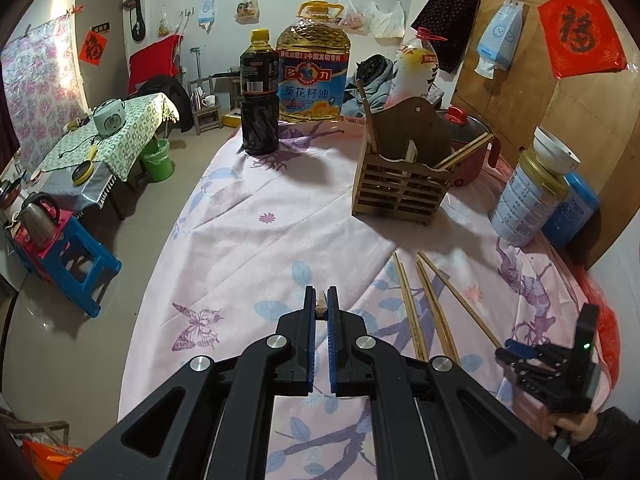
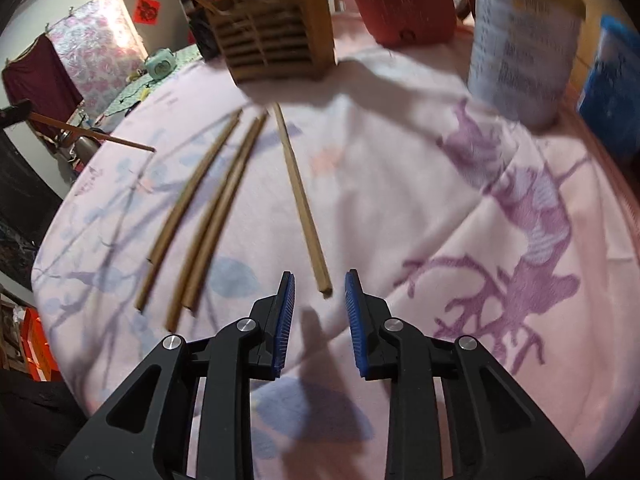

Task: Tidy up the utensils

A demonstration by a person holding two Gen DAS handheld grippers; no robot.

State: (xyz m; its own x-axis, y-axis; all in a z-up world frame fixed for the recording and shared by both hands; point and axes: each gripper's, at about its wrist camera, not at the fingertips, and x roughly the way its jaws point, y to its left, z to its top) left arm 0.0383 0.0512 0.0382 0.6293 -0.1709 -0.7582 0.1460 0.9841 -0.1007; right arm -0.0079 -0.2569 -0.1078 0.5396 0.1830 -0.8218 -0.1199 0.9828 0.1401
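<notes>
Some chopsticks already in wooden holder (image 1: 402, 184), upper right. Five loose chopsticks (image 2: 224, 204) left on tablecloth (image 1: 280, 216). Left gripper (image 1: 320, 300) clamped on one chopstick (image 1: 320, 307); right gripper (image 2: 320, 284) parted, empty — nearest stick (image 2: 302, 200) just ahead.

Left gripper (image 1: 321, 300) clamps a chopstick end (image 1: 320, 303) — wooden holder (image 1: 404, 184) beyond.

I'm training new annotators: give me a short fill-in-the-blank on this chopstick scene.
1. The left gripper is shut on a single ____.
2. The right gripper has its fingers ____, nothing between them.
3. The loose chopsticks lie on the ____ tablecloth.
4. The wooden holder stands beside a red ____.

Missing: chopstick; open; pink; pot
</notes>
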